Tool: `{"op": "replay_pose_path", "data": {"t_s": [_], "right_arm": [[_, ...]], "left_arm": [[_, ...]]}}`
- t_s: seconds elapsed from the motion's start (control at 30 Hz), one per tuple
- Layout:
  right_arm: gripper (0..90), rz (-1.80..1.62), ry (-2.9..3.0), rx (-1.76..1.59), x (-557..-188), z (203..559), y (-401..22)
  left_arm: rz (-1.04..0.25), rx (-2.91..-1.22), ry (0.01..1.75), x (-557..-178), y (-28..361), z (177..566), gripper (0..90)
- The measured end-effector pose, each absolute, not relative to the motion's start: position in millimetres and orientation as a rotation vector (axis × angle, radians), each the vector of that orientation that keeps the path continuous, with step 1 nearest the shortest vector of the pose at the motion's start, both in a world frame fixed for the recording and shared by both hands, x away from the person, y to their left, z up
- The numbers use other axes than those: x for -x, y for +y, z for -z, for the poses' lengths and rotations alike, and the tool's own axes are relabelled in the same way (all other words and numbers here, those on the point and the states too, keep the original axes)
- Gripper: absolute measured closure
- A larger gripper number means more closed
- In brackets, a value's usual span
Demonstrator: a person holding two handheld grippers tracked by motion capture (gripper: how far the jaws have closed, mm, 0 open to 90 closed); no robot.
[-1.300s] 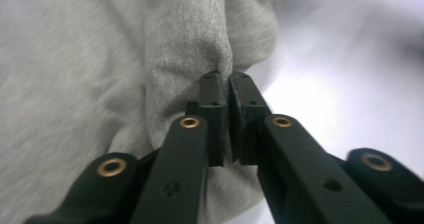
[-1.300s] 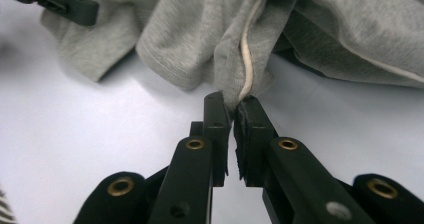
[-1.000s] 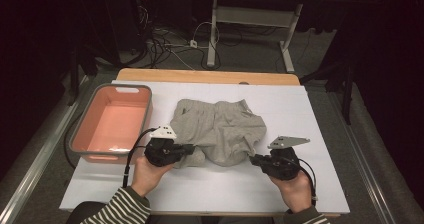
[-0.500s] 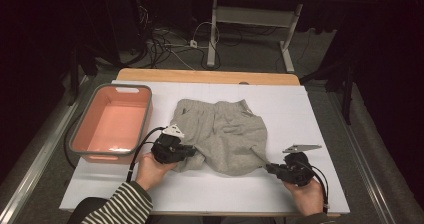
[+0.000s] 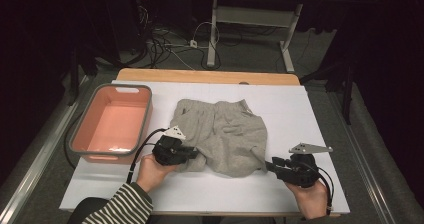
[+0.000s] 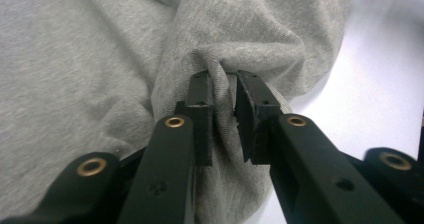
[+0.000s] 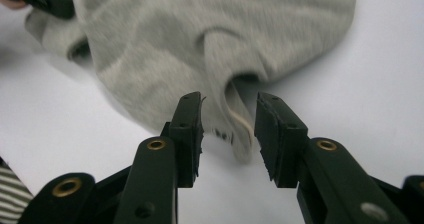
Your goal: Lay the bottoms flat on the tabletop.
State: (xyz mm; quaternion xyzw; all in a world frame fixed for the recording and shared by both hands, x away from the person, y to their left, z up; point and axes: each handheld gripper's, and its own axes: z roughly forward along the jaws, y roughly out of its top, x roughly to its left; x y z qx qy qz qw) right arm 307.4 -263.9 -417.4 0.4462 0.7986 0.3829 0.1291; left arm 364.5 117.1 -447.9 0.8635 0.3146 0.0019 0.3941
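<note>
Grey shorts point(image 5: 225, 134) lie spread on the white table point(image 5: 300, 109). My left gripper point(image 5: 197, 156) is at their near left hem. In the left gripper view a gathered fold of the shorts point(image 6: 100, 59) fills the narrow gap of the left gripper point(image 6: 223, 91); the jaws have just been opening a little, but both pads still touch the fold. My right gripper point(image 5: 267, 165) lies at the near right corner. Its jaws have just been opening: the right gripper point(image 7: 229, 119) stands open with the hem of the shorts point(image 7: 200, 34) loose between the pads, touching neither.
A salmon tub with a grey rim point(image 5: 80, 141) stands on the table's left, close to my left hand. Bare white table runs along the near edge and to the right of the shorts. Cables and a desk frame point(image 5: 250, 24) sit on the floor beyond.
The right gripper has slid right and nearer, away from the shorts' hem, and its jaws have parted, letting the hem go. The left gripper has sunk slightly and loosened on its fold.
</note>
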Motion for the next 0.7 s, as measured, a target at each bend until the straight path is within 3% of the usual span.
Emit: {"op": "replay_pose_path", "data": {"t_s": [0.2, 0.47, 0.6, 0.7], "right_arm": [[65.4, -1.09, 2.318, -1.24, -324.0, 411.0, -242.8], [67.4, -0.976, 2.41, -1.321, -356.6, 447.9, -240.3], [80.2, -0.935, 2.421, -1.343, -364.9, 455.8, -247.9], [82.7, -0.901, 2.419, -1.325, -371.2, 457.2, -249.0]], "left_arm": [[0.018, -2.218, 0.757, -359.4, 109.9, 447.9, 81.5], [-0.007, -2.212, 0.745, -352.1, 112.1, 444.4, 82.5], [-0.052, -2.212, 0.797, -348.5, 118.6, 444.0, 66.6], [-0.106, -2.2, 0.84, -341.6, 125.4, 442.1, 58.9]]}}
